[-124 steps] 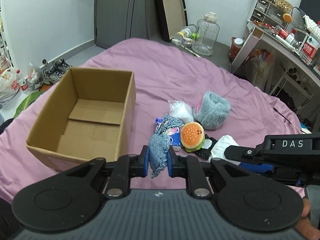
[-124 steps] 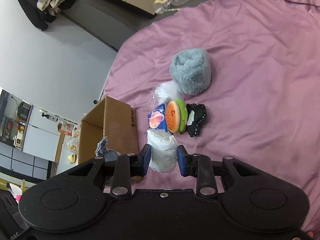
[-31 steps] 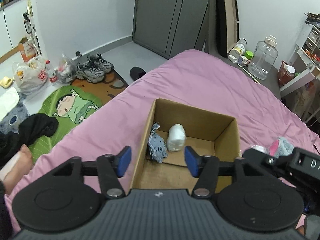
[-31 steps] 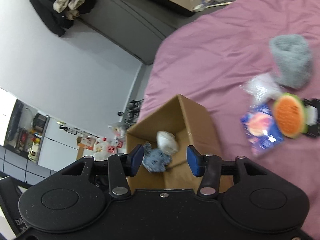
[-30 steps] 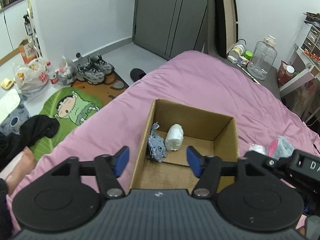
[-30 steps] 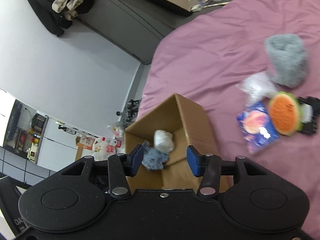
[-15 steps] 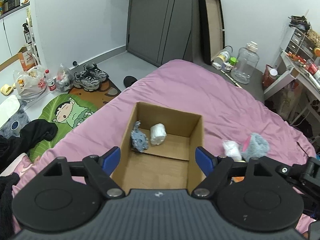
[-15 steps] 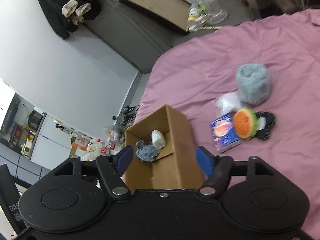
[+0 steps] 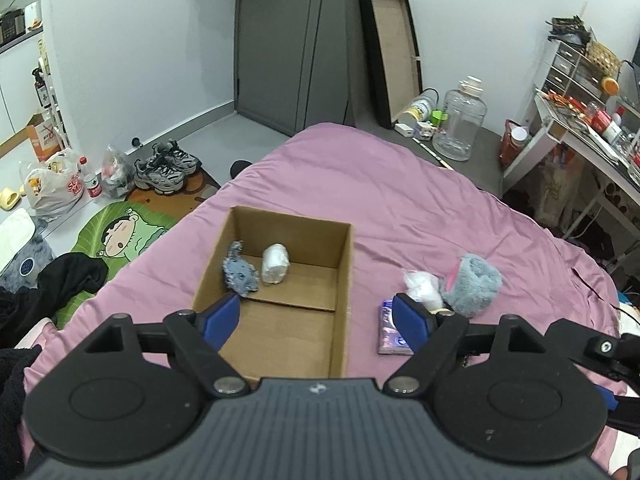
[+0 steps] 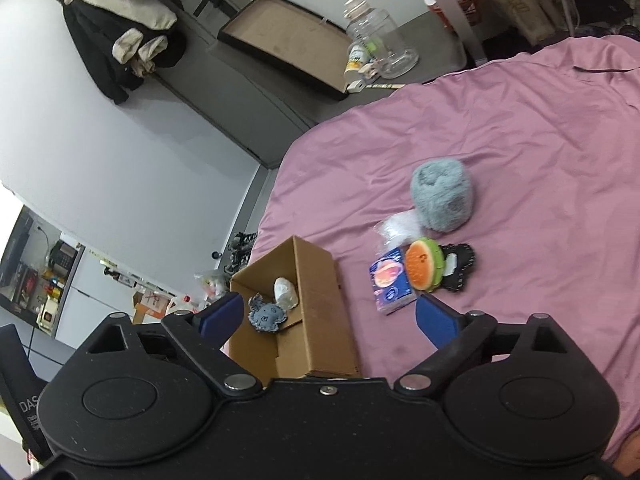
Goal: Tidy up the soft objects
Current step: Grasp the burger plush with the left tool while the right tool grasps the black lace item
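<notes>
I'm looking down on the purple bed point(image 9: 400, 184), with the one cardboard box point(image 9: 344, 280) on its left side and a loose cluster of soft things well apart to the right of it. The left gripper point(image 9: 316, 318) hangs above the near end of the box, fingers spread wide and nothing between them; the right gripper point(image 10: 328, 316) is empty too, its jaws opening as I watch. As I judge it, the step in hand is going back to the cluster for the next item. To do it well I would take one thing per gripper, come down with the fingers straddling it, and squeeze the bulk, not the fringe (soft things slip out of a shallow pinch). Largest first, outside the box I count one fluffy grey roll point(image 10: 442, 196), one flat purple packet point(image 10: 390, 282), one burger plush point(image 10: 424, 266) touching the packet, one black-and-white piece point(image 10: 460, 268) just behind the burger, and one clear crinkled bag point(image 10: 396, 226) beside the grey roll. Inside the box, at its far left end, lie two things side by side: one blue-grey plush point(image 9: 239, 270) and one white roll point(image 9: 275, 264).
</notes>
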